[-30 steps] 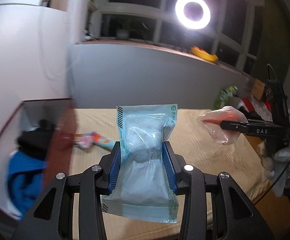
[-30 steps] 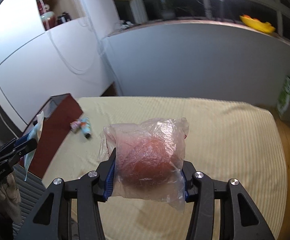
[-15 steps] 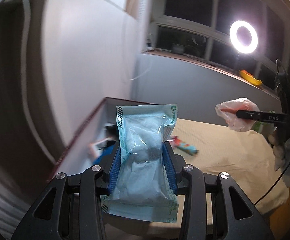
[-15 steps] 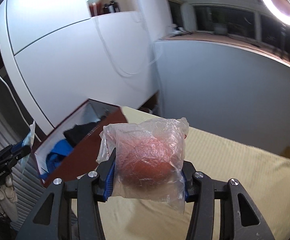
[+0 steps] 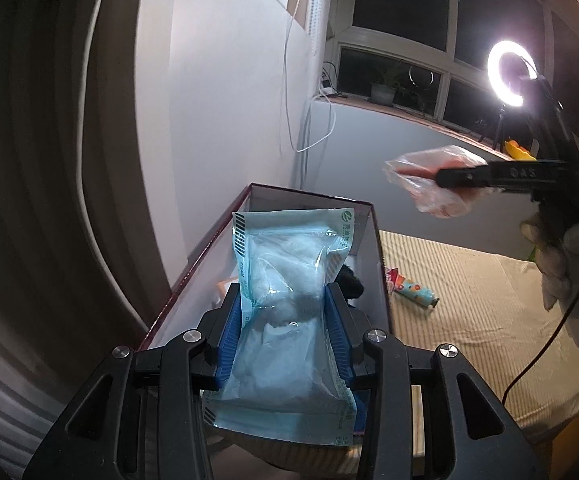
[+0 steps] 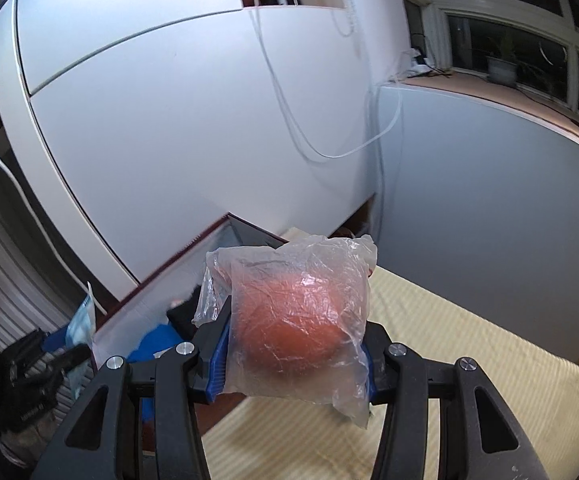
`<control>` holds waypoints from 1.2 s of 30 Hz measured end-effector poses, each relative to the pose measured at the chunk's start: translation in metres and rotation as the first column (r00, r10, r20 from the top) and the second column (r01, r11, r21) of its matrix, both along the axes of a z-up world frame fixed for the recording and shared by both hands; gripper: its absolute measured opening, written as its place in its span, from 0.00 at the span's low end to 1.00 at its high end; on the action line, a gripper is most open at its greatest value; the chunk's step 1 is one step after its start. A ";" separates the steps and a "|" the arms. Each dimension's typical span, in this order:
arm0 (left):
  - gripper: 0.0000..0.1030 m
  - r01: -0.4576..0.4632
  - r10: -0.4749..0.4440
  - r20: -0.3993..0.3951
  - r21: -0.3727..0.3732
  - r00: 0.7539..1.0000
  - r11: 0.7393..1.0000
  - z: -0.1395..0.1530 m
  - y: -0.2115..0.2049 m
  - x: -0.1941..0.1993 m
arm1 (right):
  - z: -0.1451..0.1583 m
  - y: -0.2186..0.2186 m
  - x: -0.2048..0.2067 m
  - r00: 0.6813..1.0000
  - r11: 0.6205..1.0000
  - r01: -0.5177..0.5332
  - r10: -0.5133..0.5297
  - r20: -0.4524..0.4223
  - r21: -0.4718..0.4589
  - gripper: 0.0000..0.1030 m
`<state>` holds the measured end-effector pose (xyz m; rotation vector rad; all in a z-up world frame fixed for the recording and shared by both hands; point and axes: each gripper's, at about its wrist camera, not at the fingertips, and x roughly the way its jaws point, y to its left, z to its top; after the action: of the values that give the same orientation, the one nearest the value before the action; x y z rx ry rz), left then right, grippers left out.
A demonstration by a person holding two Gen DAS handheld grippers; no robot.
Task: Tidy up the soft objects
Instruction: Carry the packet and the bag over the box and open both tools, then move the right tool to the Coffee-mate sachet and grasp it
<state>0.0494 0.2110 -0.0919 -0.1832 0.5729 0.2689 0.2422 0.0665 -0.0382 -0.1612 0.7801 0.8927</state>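
Left gripper (image 5: 285,316) pinches blue pouch (image 5: 285,304) over box (image 5: 373,240); right gripper (image 6: 295,344) clamps bagged orange ball (image 6: 293,320).

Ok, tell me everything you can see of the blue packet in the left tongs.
The pale blue sealed plastic packet is a flat, rectangular pouch with a clear window showing white fluffy filling, black stripes at its top left corner and a green round logo at the top right. It stands upright, pinched at its middle between the blue pads of the left tongs, which are shut on it. It is held over the near end of the open dark red box, touching nothing else that can be seen.
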 end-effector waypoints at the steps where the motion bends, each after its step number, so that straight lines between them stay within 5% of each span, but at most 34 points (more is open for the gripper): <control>1: 0.37 0.000 0.000 -0.003 -0.002 1.000 1.000 -0.002 0.001 0.002 | -0.002 0.009 0.002 1.000 1.000 -0.005 0.005 0.000 -0.010 0.45; 20: 0.38 -0.021 0.023 -0.066 0.037 0.998 0.999 -0.022 0.019 0.029 | -0.057 0.108 0.022 0.990 0.990 -0.105 0.095 -0.109 -0.090 0.45; 24: 0.47 -0.045 0.047 -0.062 0.032 0.997 0.998 -0.022 0.023 0.030 | -0.057 0.116 0.020 0.990 0.989 -0.108 0.097 -0.103 -0.101 0.47; 26: 0.51 -0.054 0.056 -0.060 0.031 0.997 0.998 -0.022 0.024 0.028 | -0.054 0.118 0.018 0.992 0.990 -0.100 0.092 -0.086 -0.096 0.54; 28: 0.56 -0.058 0.059 -0.062 0.021 0.996 0.998 -0.023 0.026 0.028 | -0.048 0.117 0.016 0.995 0.993 -0.082 0.077 -0.058 -0.088 0.74; 36: 0.58 -0.082 0.082 -0.040 -0.002 0.996 0.997 -0.019 0.029 0.017 | -0.026 0.109 0.006 0.995 0.992 -0.094 0.096 0.020 -0.081 0.77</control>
<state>0.0664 0.2404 -0.1104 -0.2057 0.6058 0.3514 0.2481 0.1752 -0.0641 -0.2806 0.7915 0.9483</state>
